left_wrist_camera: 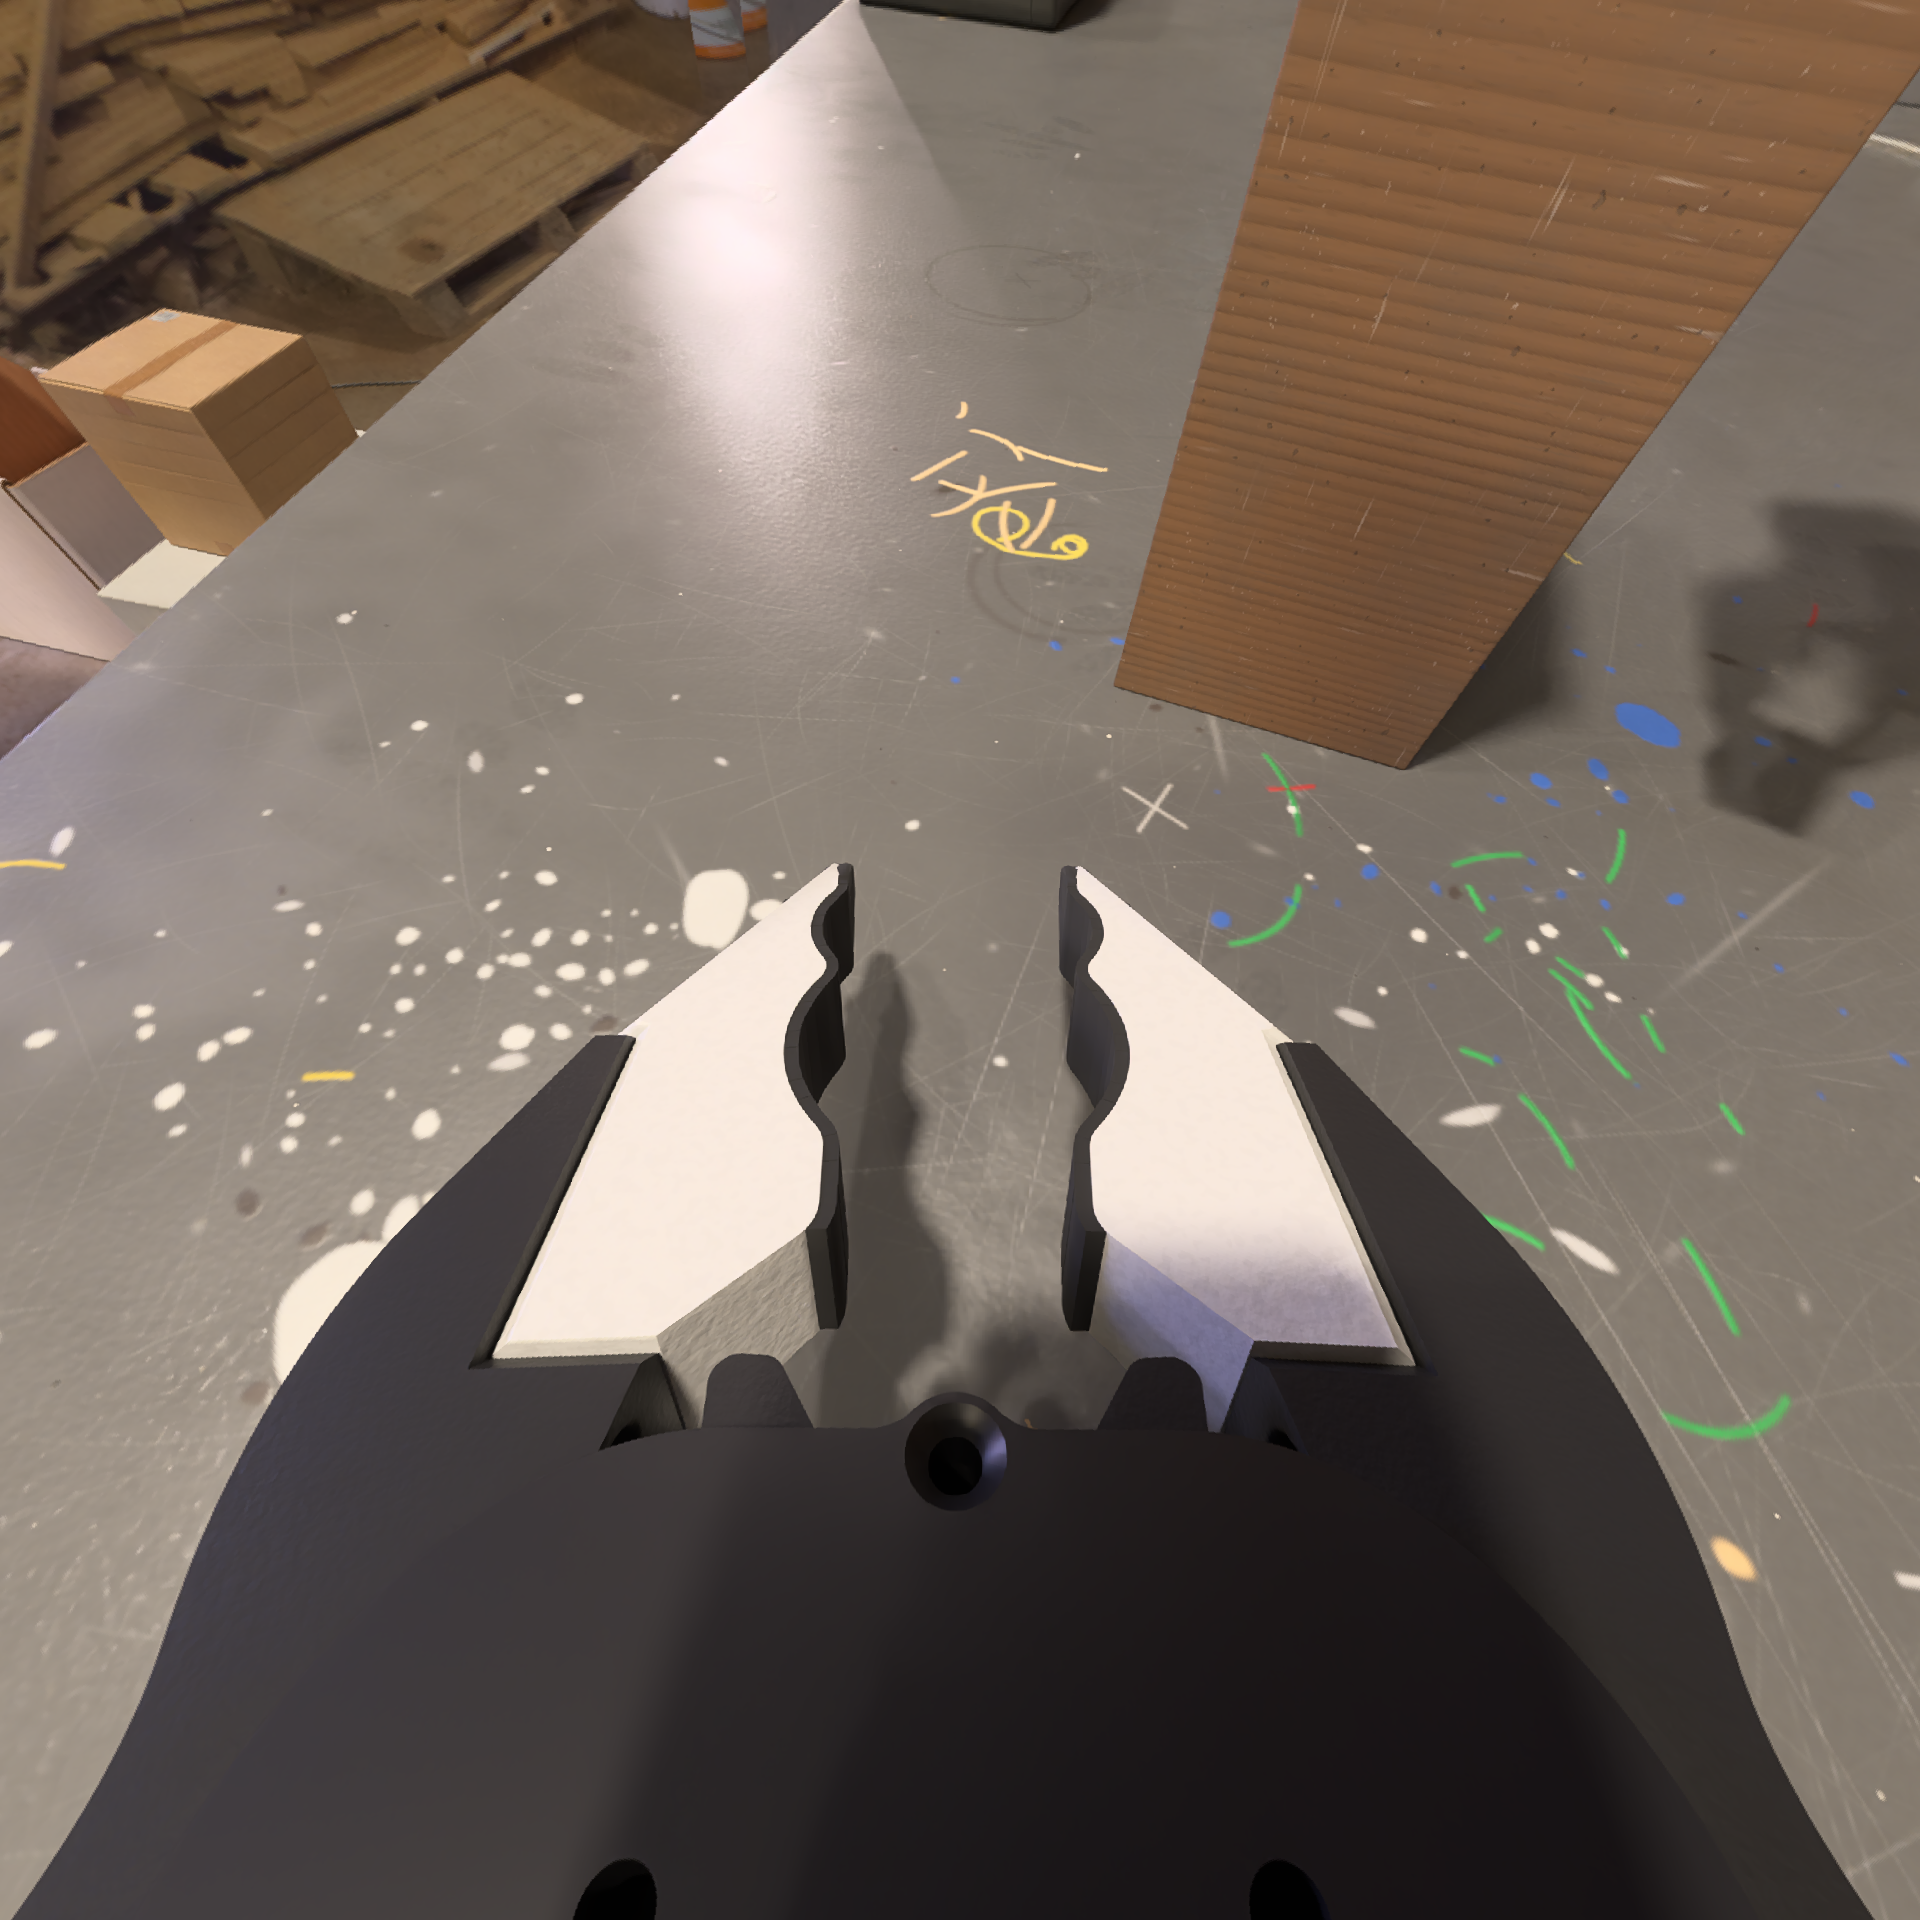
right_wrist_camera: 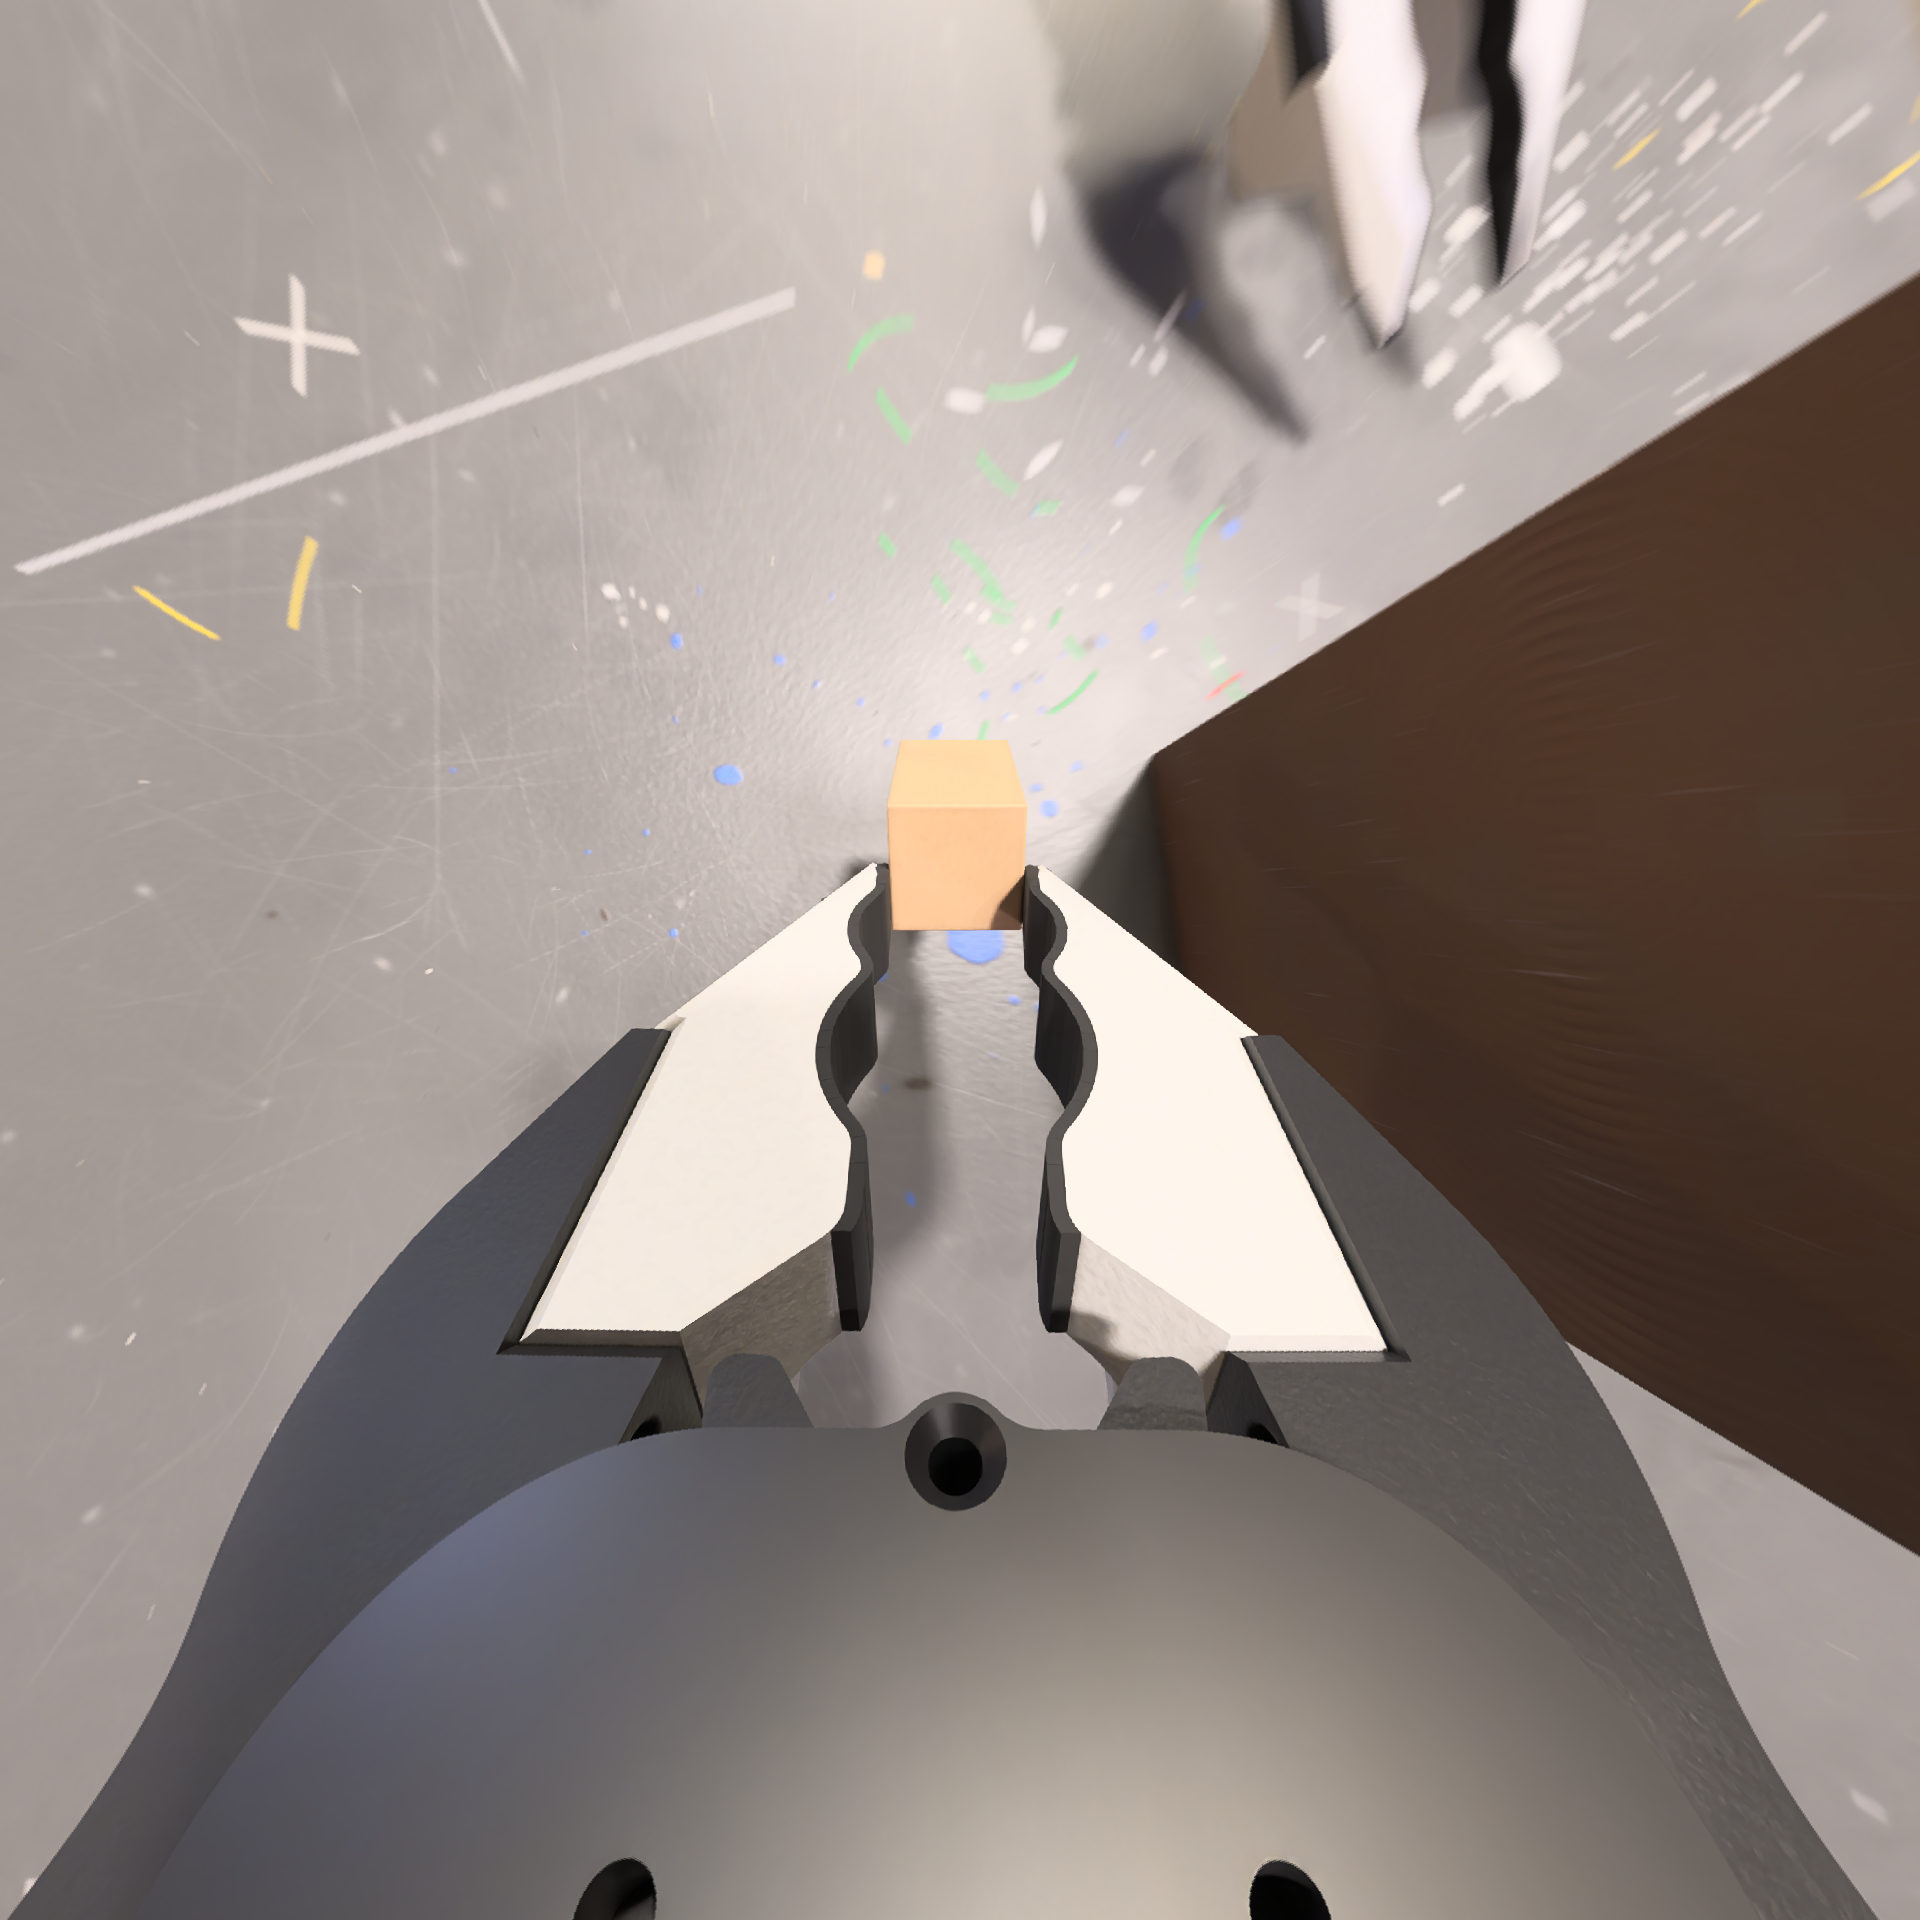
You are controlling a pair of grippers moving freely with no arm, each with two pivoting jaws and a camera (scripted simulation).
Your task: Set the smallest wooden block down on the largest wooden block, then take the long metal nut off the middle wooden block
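Pale wood at the fingertips: one small wooden cube (right_wrist_camera: 956, 831), the smallest block, sits clamped between the tips of the right gripper (right_wrist_camera: 956, 899), its jaws closed onto the cube's two sides. The cube appears held off the grey paint-flecked tabletop (right_wrist_camera: 364, 831), just beside the dark side face of one big brown wooden block (right_wrist_camera: 1558, 987).

Count so far: two grippers, two wooden blocks. No other block or metal nut shows in either view.

The left gripper (left_wrist_camera: 956, 894) hangs over bare tabletop (left_wrist_camera: 623, 623) with its jaws apart and nothing between them. The left wrist view alone gives the big block's (left_wrist_camera: 1455, 364) ribbed, lit brown surface stretching away on the right, plus one cardboard box (left_wrist_camera: 197, 426) and a heap of wooden pallets (left_wrist_camera: 312, 156) past the table's left edge. The cube is not seen there.

The right wrist view alone shows the other gripper (right_wrist_camera: 1444, 177) too, blurred, near the top edge above the tabletop.
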